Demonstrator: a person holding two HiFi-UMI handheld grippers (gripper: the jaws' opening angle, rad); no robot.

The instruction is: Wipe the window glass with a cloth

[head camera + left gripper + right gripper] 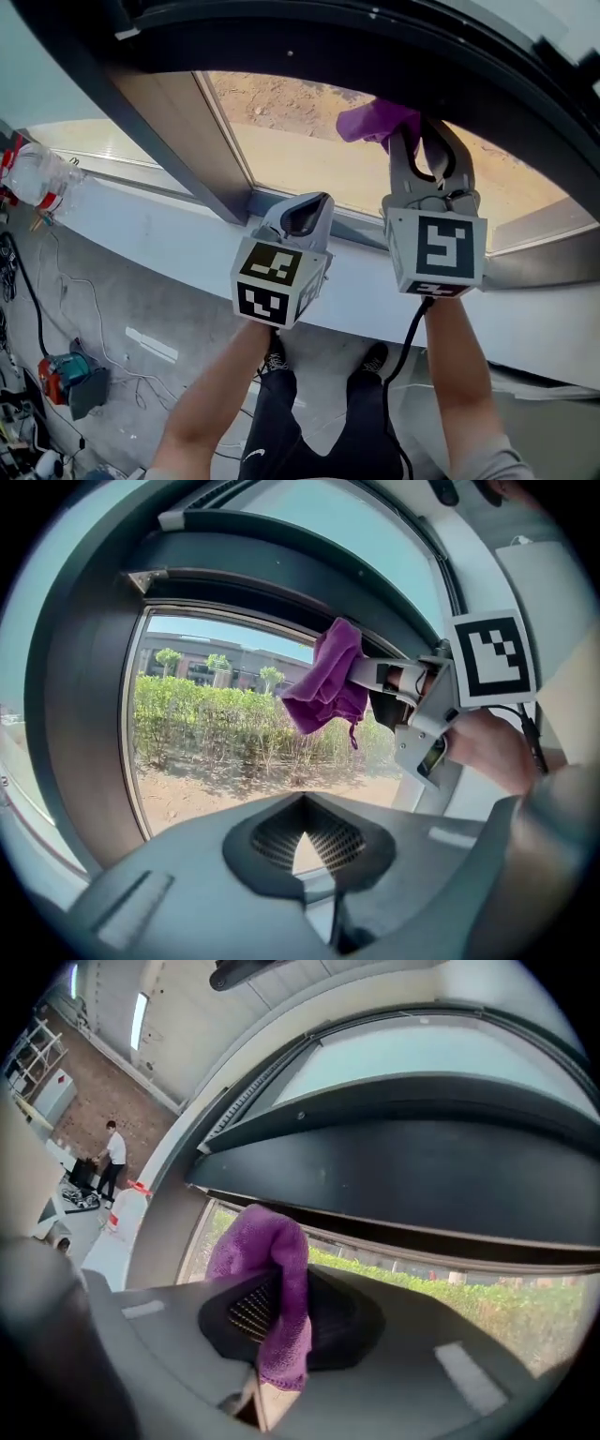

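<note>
On sill (141, 223), clear bottle (33, 174), right gripper (422, 136) clamps purple cloth (375, 122), left gripper (307, 212) closed

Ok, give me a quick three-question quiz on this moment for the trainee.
1. Multiple choice: which one grips the cloth? A, the left one. B, the right one. C, both.
2. True or false: the left hand-held gripper has nothing between its jaws.
3. Fill the gap: the cloth's colour is ____.

Key:
1. B. The right hand-held gripper is shut on the cloth.
2. True. Its jaws are together and empty.
3. Purple.
</note>
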